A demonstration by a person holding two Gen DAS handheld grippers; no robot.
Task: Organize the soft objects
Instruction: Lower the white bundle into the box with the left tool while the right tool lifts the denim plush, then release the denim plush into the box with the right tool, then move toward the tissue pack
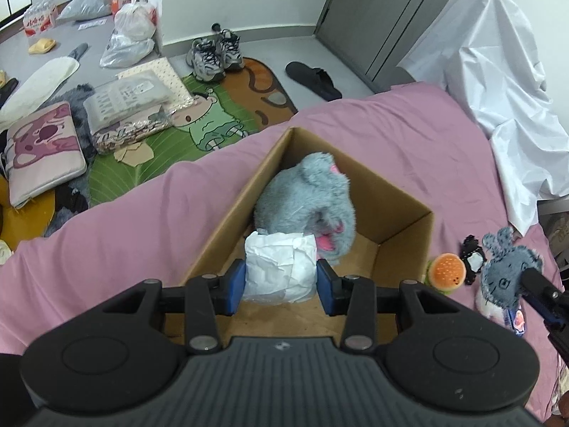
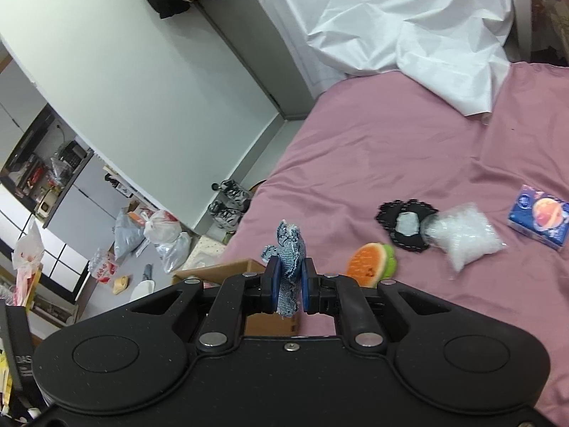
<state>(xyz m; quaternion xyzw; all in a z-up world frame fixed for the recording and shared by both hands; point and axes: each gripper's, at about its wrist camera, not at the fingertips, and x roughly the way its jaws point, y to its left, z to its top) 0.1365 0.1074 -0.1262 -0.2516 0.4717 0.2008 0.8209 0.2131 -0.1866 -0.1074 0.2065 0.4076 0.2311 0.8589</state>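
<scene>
- Your left gripper has its jaws clamped on a crumpled white packet, both blue pads pressed against its sides, and you hold it over the open cardboard box
- Inside that box a grey plush toy with pink patches lies against the far corner, touching the top of the white packet
- Your right gripper has its jaws closed tight on a denim plush toy; its frayed ears stick up above the pads, and in the left wrist view it hangs just beside the box
- On the pink bed sheet near the box you have a burger-shaped toy, then a black lacy item touching a clear plastic bag
- A blue printed pack lies further right on the bed, apart from the bag
- White sheeting is heaped at the head of the bed
</scene>
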